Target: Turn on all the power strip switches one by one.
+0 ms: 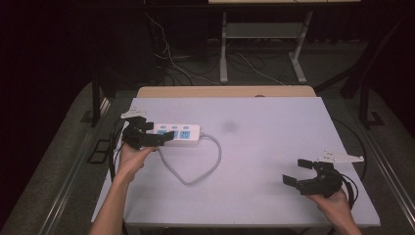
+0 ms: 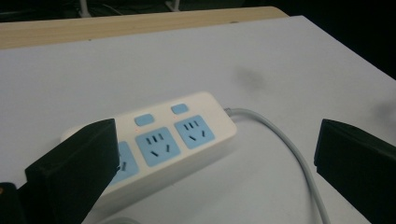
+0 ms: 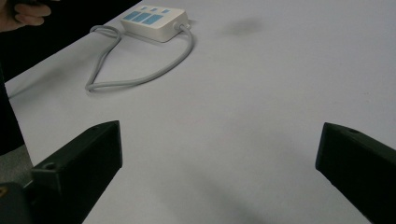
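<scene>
A white power strip [image 1: 183,133] with blue sockets lies at the left of the white table [image 1: 274,137]. Its grey cable [image 1: 215,156] loops toward the front. My left gripper [image 1: 157,131] hovers over the strip's left end, open. In the left gripper view the strip [image 2: 187,135] lies just ahead between the wide-apart jaws of the left gripper [image 2: 217,154], and neither pad touches it. The cable [image 2: 289,149] runs off to the right. My right gripper [image 1: 296,171] is open near the front right corner, with nothing between its fingers. The right gripper view shows the right gripper [image 3: 217,158] over bare tabletop, with the strip [image 3: 152,18] far off.
A wooden strip [image 1: 225,91] borders the table's far edge. A faint dark smudge [image 1: 229,126] marks the surface right of the power strip. Desk legs and loose wires [image 1: 254,68] stand on the floor beyond. Both forearms enter from the bottom.
</scene>
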A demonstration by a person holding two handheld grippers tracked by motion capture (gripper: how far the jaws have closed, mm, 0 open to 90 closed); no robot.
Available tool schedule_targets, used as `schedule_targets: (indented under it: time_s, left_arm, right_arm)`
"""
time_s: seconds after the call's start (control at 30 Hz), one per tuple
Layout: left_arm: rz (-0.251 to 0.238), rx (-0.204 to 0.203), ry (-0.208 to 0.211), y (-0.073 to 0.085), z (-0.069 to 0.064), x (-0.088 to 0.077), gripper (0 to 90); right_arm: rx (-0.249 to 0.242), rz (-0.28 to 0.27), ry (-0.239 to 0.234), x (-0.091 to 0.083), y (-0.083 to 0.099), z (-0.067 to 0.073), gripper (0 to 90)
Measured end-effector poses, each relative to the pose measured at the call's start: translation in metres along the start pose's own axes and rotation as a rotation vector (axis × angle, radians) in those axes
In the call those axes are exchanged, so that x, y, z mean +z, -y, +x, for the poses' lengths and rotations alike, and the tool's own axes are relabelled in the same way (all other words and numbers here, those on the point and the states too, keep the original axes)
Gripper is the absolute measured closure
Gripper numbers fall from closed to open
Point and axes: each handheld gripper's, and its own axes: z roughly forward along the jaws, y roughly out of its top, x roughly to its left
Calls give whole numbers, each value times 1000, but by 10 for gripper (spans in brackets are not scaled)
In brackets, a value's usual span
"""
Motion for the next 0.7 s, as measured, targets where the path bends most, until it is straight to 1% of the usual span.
schedule_targets:
  time_s: [0.07,0.17,0.27,0.37,0.47,0.57,0.63,0.7]
  left_arm:
    - [8,22,4,5,-7,0,0]
    - [0,30,21,13,-14,-3,0]
    - [-13,30,34,21,-19,-6,0]
    - [-37,23,51,33,-24,-8,0]
    - [-46,20,75,45,-30,-9,0]
    - [-50,24,95,57,-38,-9,0]
    - [-52,39,102,65,-43,-9,0]
    - [-47,48,121,72,-48,-7,0]
  right_arm:
    - [1,1,1,0,0,0,5]
    - [2,-1,3,0,0,0,5]
    - [3,2,3,1,0,0,4]
    - [2,3,2,1,0,0,4]
    - [1,2,2,0,0,0,5]
    - [4,-1,0,0,0,0,4]
    - [4,0,0,0,0,0,4]
    - [1,5,-1,0,0,0,5]
